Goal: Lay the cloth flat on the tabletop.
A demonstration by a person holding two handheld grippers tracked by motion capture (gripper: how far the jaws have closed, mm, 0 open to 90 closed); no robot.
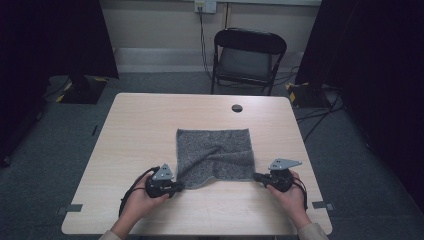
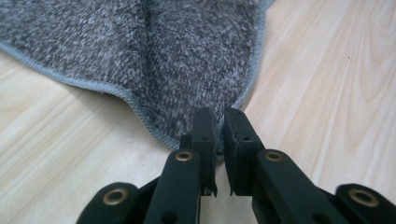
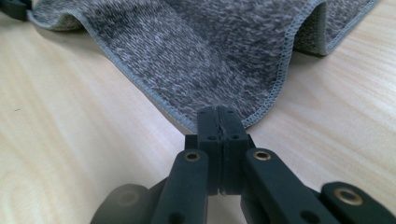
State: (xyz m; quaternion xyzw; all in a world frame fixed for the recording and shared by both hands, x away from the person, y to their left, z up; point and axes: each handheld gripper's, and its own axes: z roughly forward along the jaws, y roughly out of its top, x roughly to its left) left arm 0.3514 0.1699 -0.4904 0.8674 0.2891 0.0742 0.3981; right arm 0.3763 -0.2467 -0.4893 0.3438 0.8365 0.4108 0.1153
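A grey terry cloth (image 1: pixel 215 155) lies in the middle of the wooden table (image 1: pixel 150 120), rumpled along its near edge. My left gripper (image 1: pixel 179 186) is at the cloth's near left corner. In the left gripper view the cloth (image 2: pixel 187 56) runs down to a corner that sits between the almost closed jaws of the left gripper (image 2: pixel 219 121). My right gripper (image 1: pixel 256 176) is at the near right corner. In the right gripper view its jaws (image 3: pixel 218 116) are pressed together on the hemmed corner of the cloth (image 3: pixel 210 51).
A round cable hole (image 1: pixel 237 108) is in the table's far side. A black folding chair (image 1: pixel 247 57) stands behind the table. Bare wood surrounds the cloth on all sides. The left gripper's tip (image 3: pixel 14 7) appears at the top left of the right gripper view.
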